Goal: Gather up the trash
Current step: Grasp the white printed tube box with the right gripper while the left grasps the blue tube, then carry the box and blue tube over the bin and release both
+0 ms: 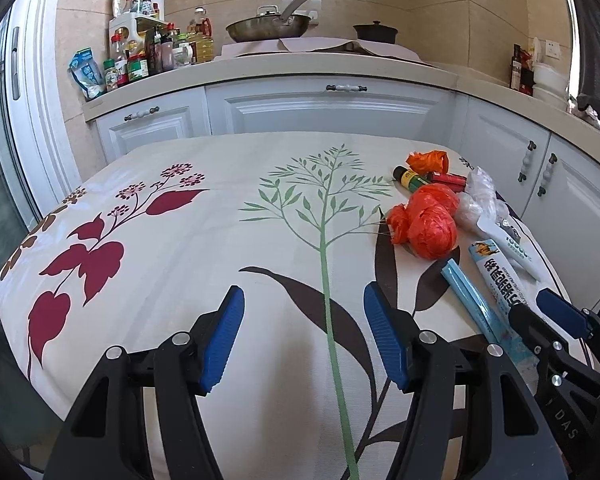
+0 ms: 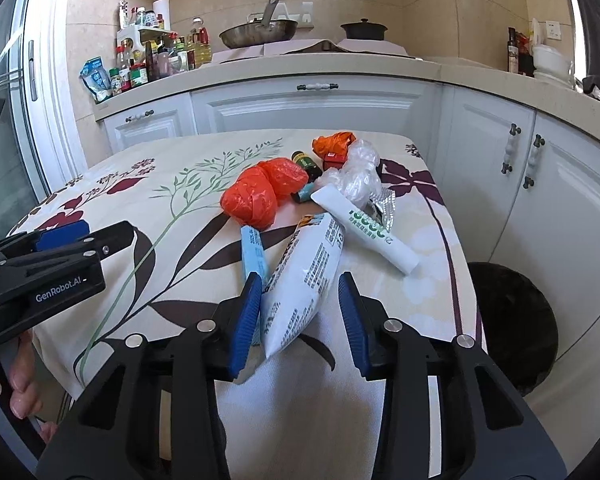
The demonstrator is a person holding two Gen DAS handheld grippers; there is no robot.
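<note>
Blue-padded, the right hand-held gripper (image 2: pixel 300 320) straddles a white pouch (image 2: pixel 300 280), left pad touching, right pad apart; the left hand-held gripper (image 1: pixel 304 340) stands released over the counter (image 1: pixel 180 240). Orange bags (image 2: pixel 260 192) lie beyond; the black bin (image 2: pixel 512 320) looks dark inside.

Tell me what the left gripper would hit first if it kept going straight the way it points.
Probably just the tablecloth. The left gripper stands open over bare cloth, with nothing between its fingers; the orange bags lie off to its right. Depth is hard to judge here.
</note>
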